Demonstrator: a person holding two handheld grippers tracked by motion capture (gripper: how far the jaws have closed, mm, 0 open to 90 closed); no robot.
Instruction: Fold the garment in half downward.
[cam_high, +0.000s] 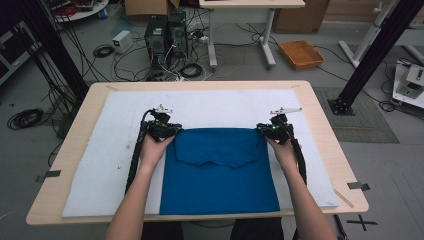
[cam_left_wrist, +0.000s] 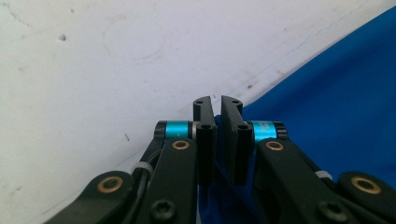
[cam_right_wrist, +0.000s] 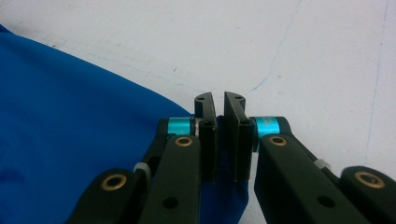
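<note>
blue garment (cam_high: 220, 175) on white mat (cam_high: 100, 165), table centre | left gripper (cam_high: 162, 126) jaws clamped on its 10 o'clock corner | right gripper (cam_high: 274, 129) jaws clamped on 2 o'clock corner | likely holding far fold edge taut, aligned

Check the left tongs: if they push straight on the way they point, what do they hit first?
Likely nothing standing. Ahead of the left tongs, shut on the blue cloth, lies bare white mat. Pointing down-forward, they would probably scrape the mat; depth is unclear.
</note>
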